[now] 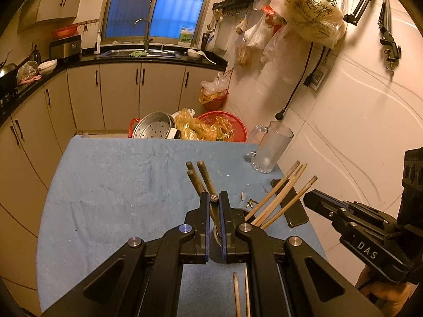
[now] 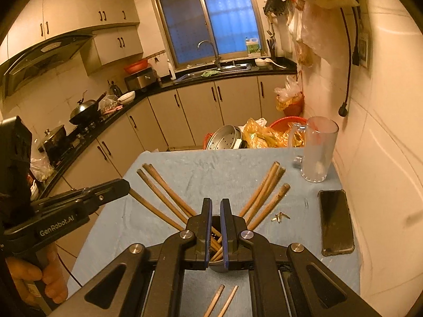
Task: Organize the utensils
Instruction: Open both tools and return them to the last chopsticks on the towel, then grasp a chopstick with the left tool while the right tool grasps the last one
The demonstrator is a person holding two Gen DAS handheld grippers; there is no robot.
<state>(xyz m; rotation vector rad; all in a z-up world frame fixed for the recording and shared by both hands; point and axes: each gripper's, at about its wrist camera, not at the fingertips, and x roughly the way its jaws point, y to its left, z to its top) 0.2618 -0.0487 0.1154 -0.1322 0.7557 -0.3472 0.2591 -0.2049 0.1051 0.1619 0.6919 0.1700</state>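
Observation:
A small metal holder (image 2: 215,265) stands on the blue cloth (image 1: 119,185) and holds several wooden chopsticks (image 2: 261,192) that fan out left and right. My left gripper (image 1: 214,198) is shut on one dark chopstick (image 1: 205,177) just above the holder (image 1: 216,235). My right gripper (image 2: 216,203) hovers over the holder with its jaws close together and nothing seen between them; it also shows at the right of the left wrist view (image 1: 312,198). Two loose chopsticks (image 2: 219,301) lie on the cloth below the grippers (image 1: 238,293).
A glass mug (image 2: 317,150) stands at the cloth's far right corner. A black phone (image 2: 335,222) lies along the right edge by the wall, with small metal bits (image 2: 280,216) beside it. A steamer pan (image 2: 224,137) and red basket (image 1: 224,126) sit beyond the far edge.

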